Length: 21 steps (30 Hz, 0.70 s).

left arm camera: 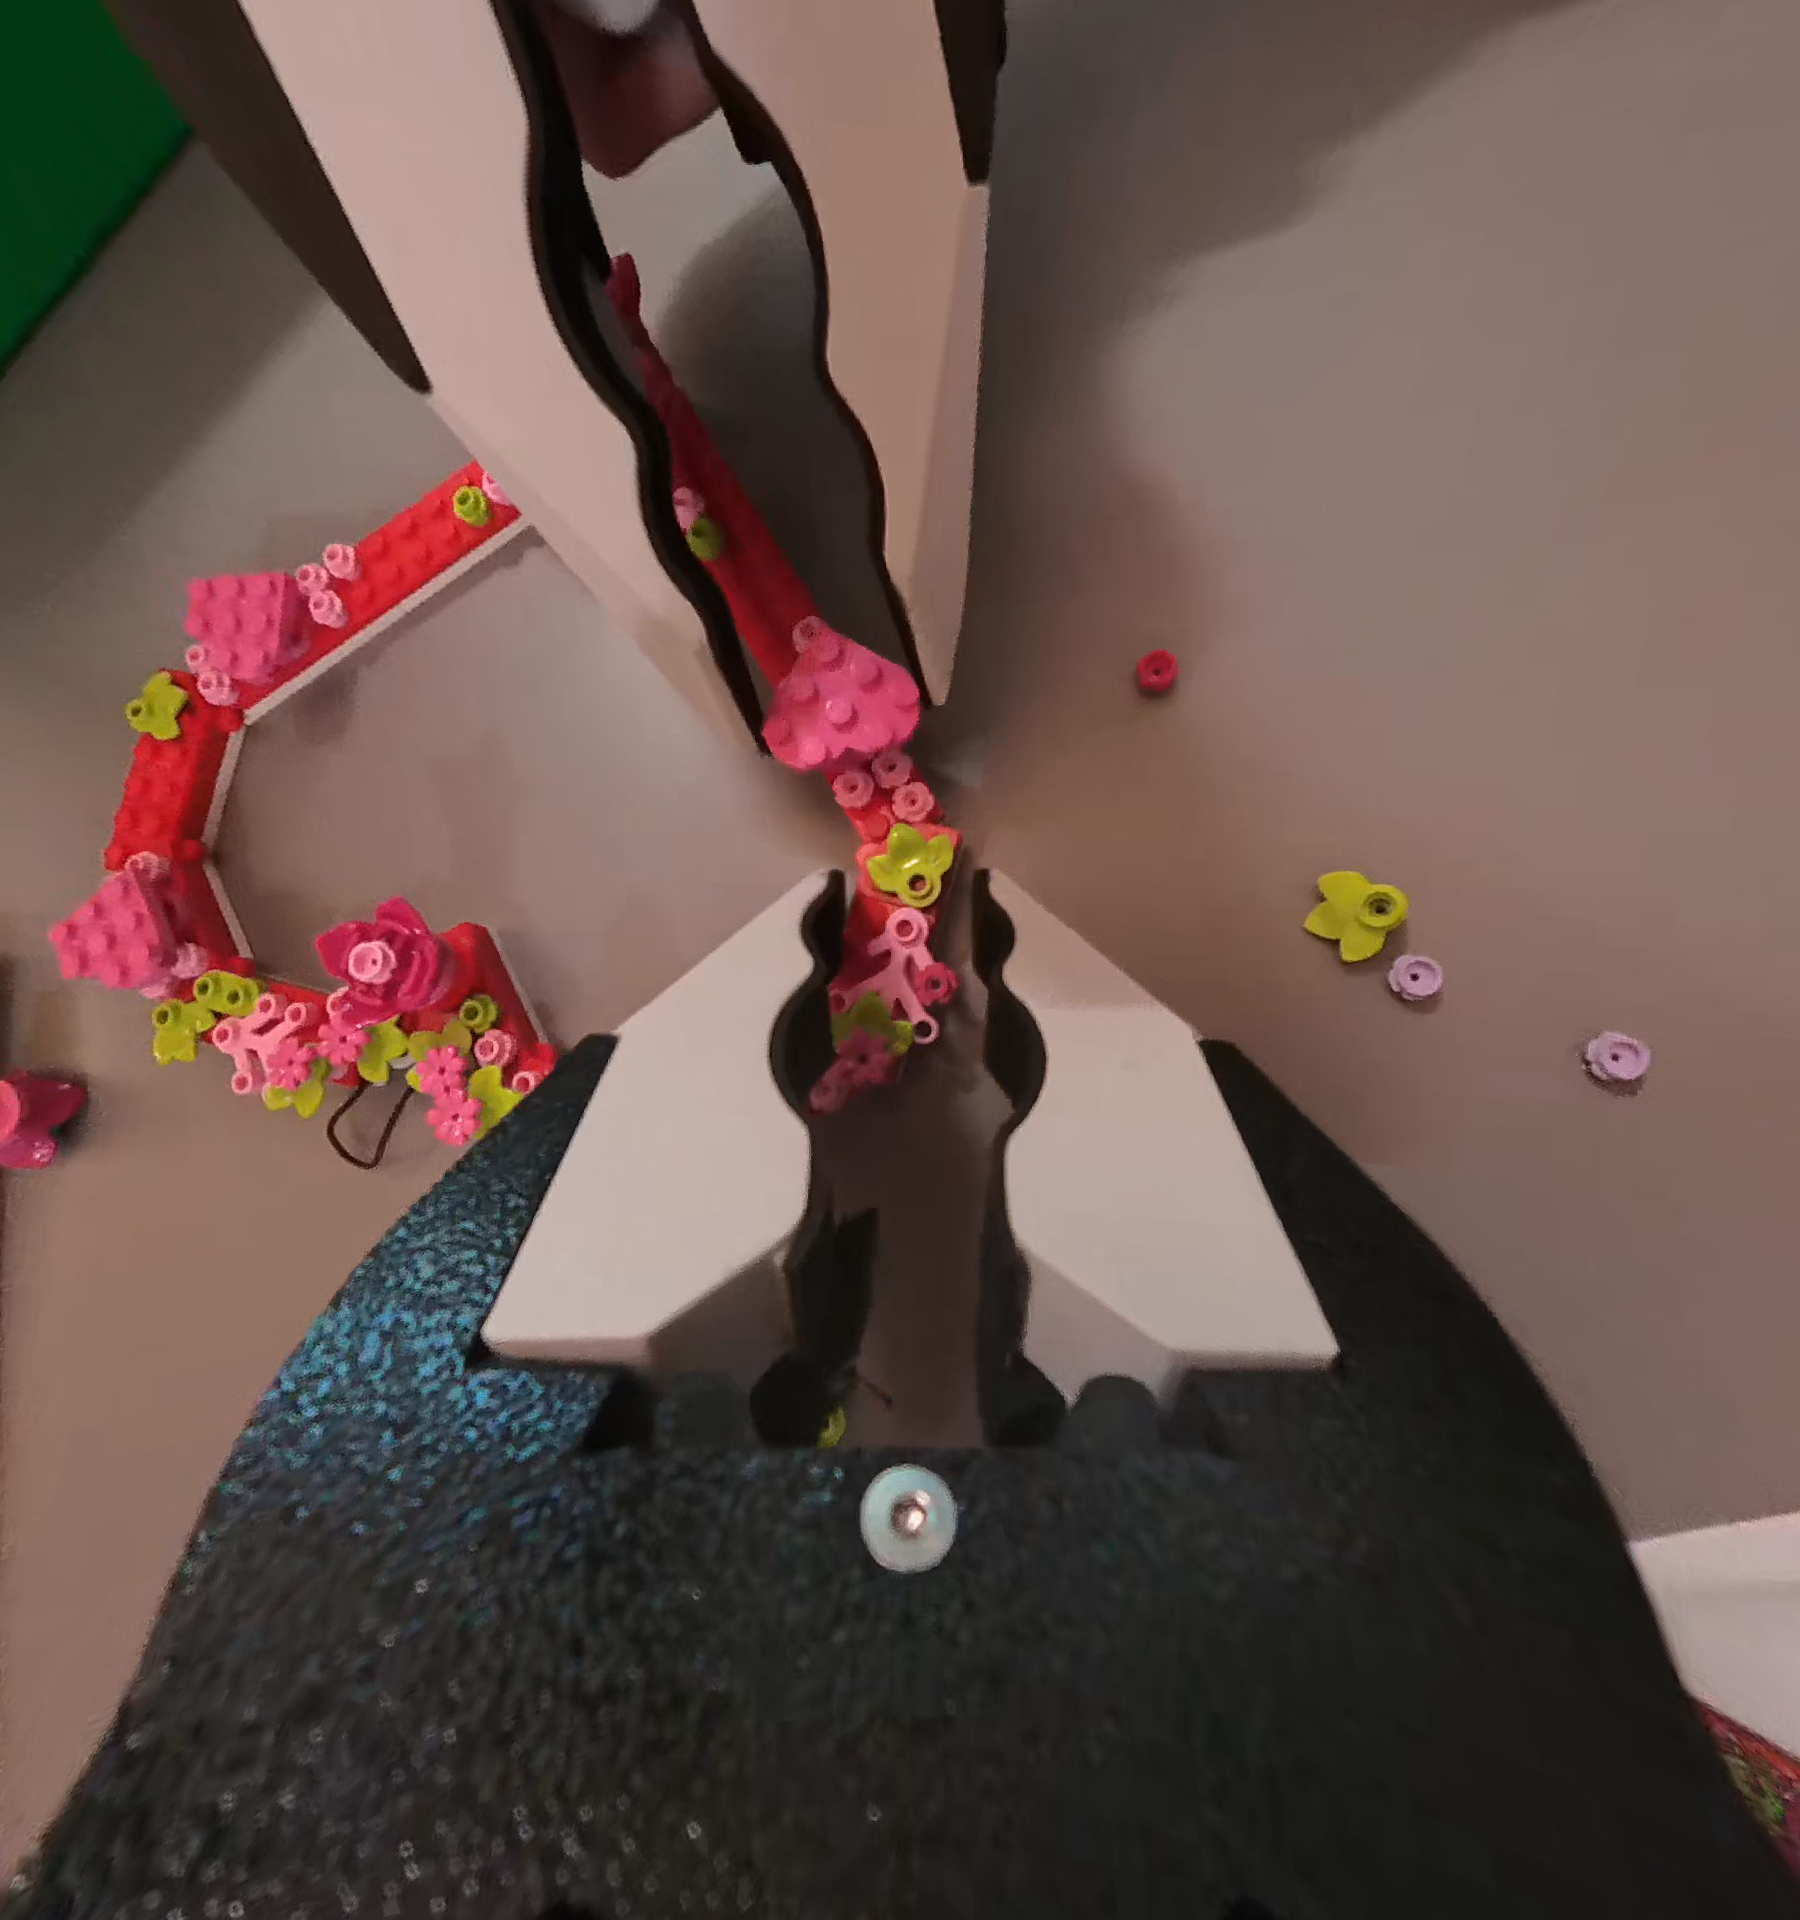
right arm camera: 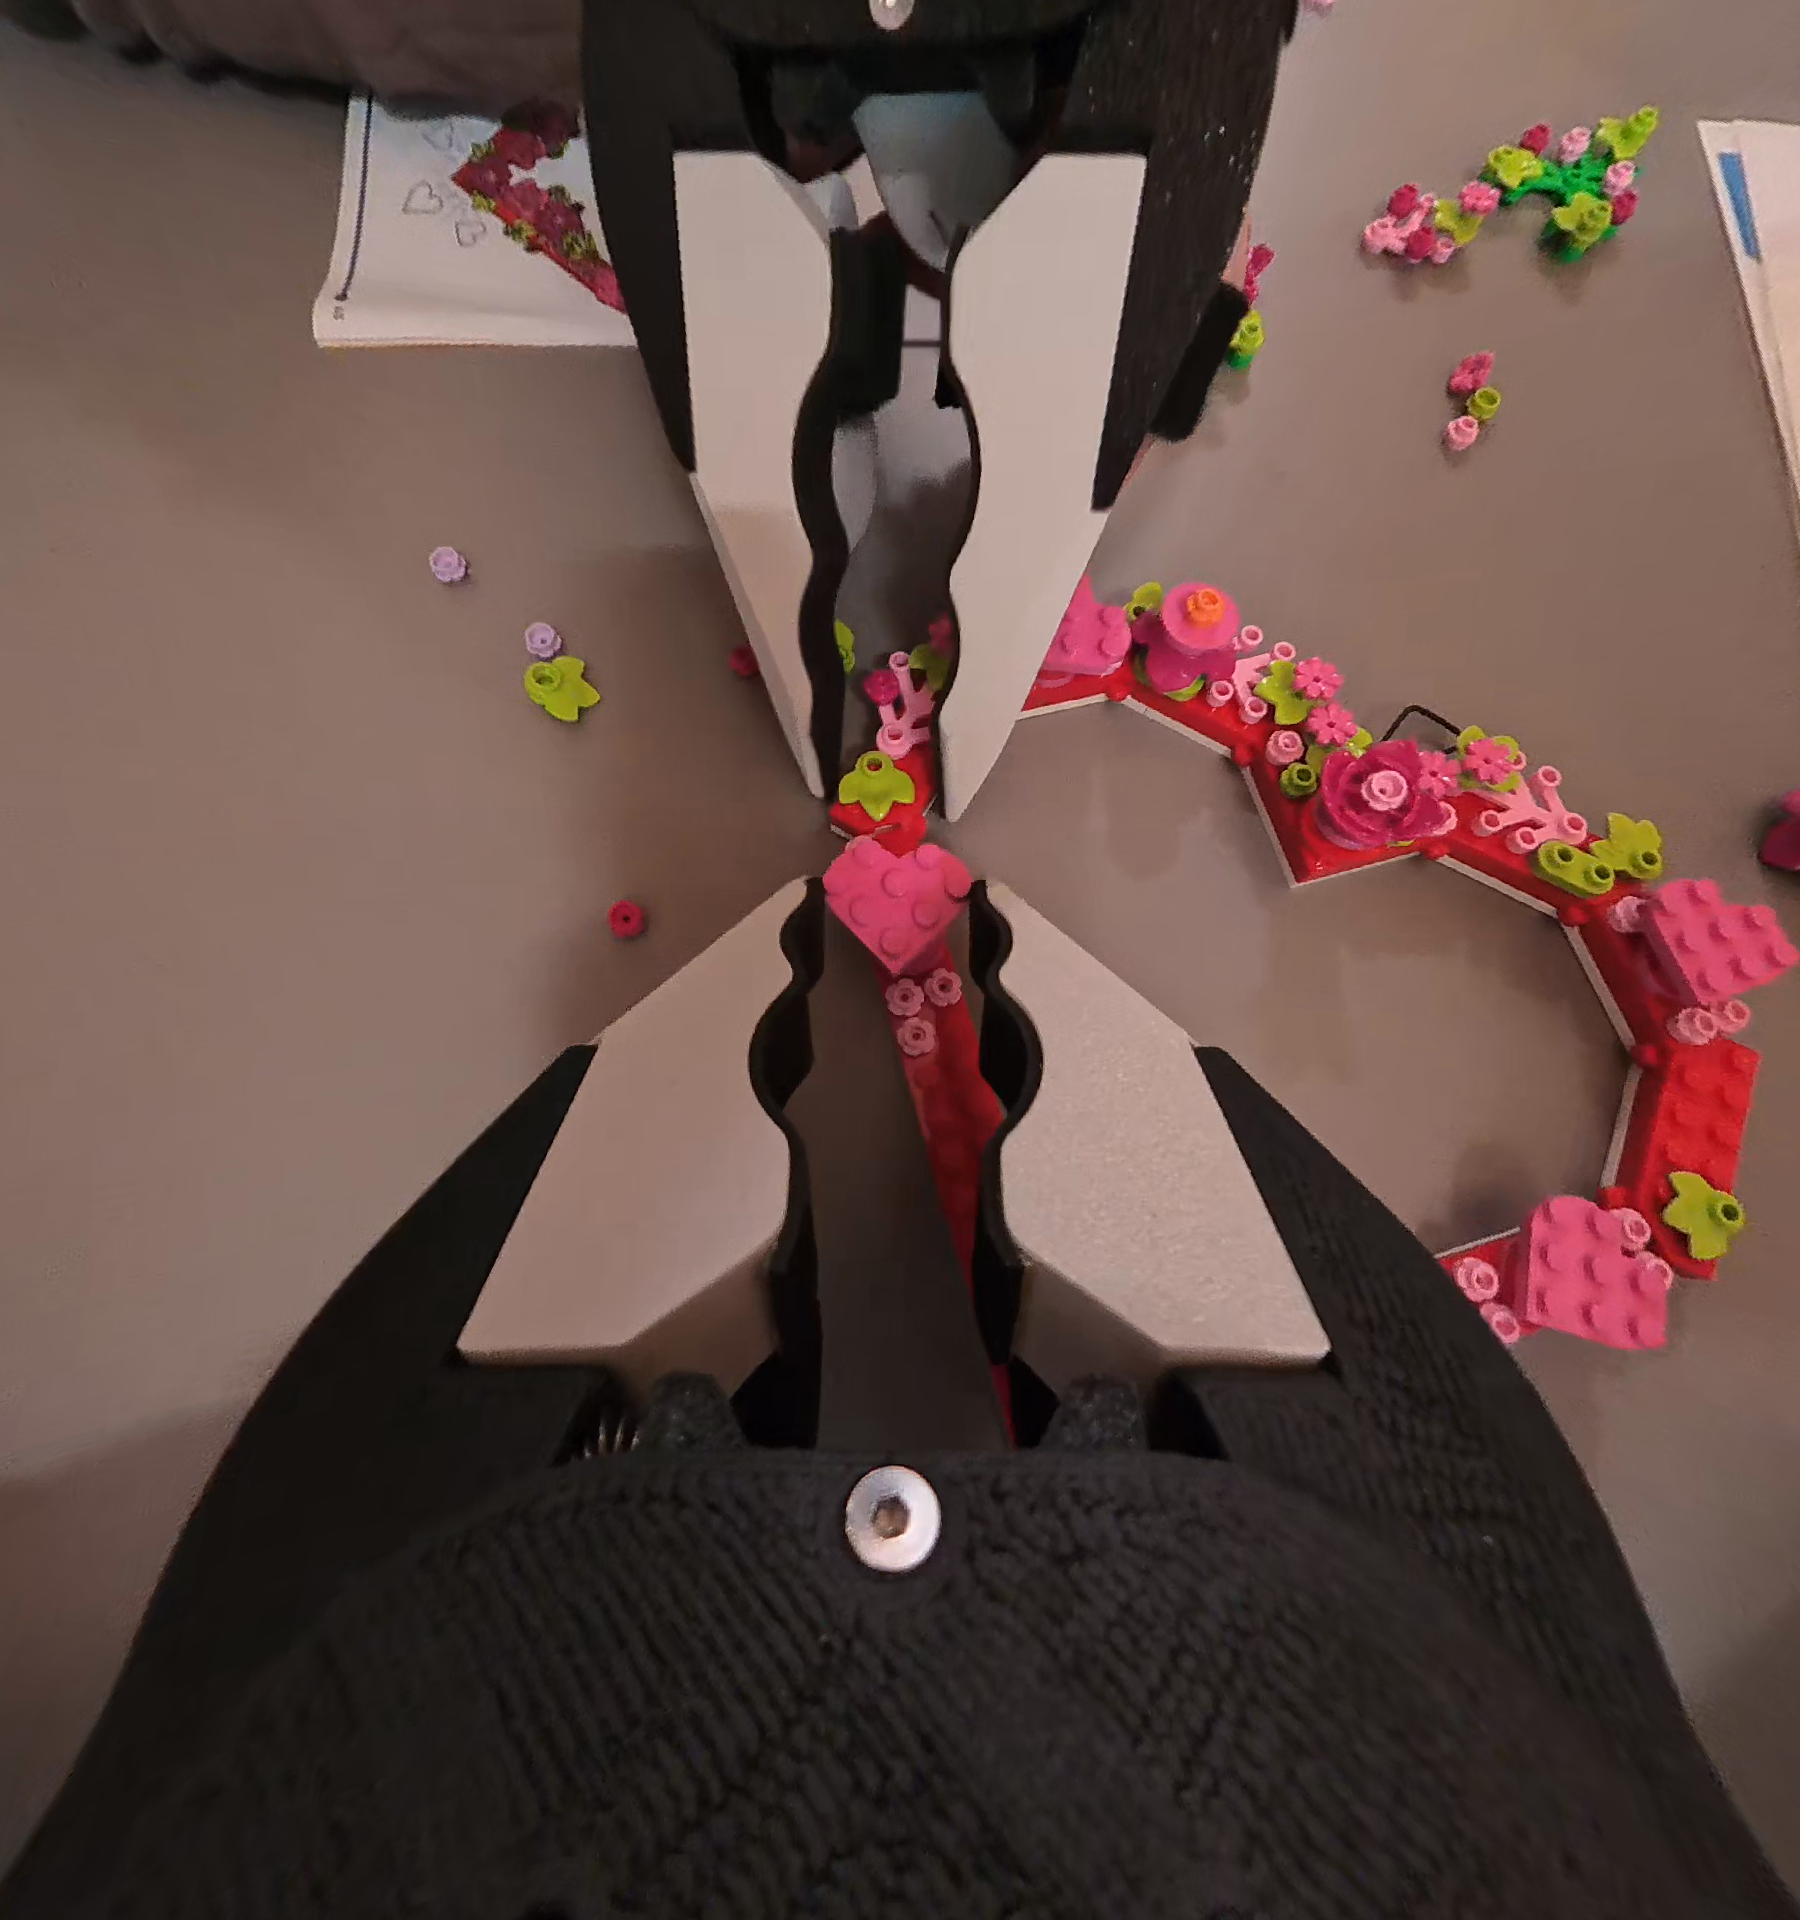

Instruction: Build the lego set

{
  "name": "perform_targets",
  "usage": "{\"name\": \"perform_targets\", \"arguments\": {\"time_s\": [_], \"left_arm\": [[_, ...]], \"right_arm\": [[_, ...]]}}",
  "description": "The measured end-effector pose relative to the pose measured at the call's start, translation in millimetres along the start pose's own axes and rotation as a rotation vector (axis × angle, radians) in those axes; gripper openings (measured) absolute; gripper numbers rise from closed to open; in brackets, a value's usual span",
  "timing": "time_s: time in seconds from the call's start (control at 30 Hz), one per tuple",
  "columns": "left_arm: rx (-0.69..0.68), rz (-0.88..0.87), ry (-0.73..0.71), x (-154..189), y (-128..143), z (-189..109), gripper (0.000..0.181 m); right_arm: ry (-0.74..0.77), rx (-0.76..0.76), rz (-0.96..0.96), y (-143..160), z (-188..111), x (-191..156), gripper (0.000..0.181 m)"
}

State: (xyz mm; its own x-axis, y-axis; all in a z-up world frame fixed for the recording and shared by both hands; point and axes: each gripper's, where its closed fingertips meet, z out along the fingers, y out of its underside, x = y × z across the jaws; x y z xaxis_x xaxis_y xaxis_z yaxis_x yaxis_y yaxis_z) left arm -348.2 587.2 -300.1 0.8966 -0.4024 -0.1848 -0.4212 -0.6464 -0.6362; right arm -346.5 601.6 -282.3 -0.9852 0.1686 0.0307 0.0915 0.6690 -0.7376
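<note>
Right wrist view is showing the right gripper [right arm camera: 896,883] squeezing its jaws on a red lego strip [right arm camera: 943,1101] with a pink heart [right arm camera: 896,904]. The left gripper [right arm camera: 880,805] is pinching the strip's other end. The strip is running straight between them, heart near the middle. A flowered half frame [right arm camera: 1498,831] is lying finished on the desk [right arm camera: 252,831]; loose flowers [right arm camera: 543,639] are waiting.

Both grippers built alike: left gripper [left arm camera: 901,883] and right gripper [right arm camera: 891,883] w/ black grainy body, speckled bluish on the left. Pale wedge-shaped fingers [right arm camera: 667,1174] lined w/ black wavy pads [right arm camera: 787,1049]. One silver screw [right arm camera: 891,1520] set at centre of each body.
</note>
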Motion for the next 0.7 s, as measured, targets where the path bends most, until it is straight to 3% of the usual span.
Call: {"name": "perform_targets", "arguments": {"time_s": [0.7], "left_arm": [[0.007,0.104,-0.021,1.1,-0.7,0.3,0.016]], "right_arm": [[-0.055,-0.165,-0.069,9.8,4.1,1.5,0.026]]}}
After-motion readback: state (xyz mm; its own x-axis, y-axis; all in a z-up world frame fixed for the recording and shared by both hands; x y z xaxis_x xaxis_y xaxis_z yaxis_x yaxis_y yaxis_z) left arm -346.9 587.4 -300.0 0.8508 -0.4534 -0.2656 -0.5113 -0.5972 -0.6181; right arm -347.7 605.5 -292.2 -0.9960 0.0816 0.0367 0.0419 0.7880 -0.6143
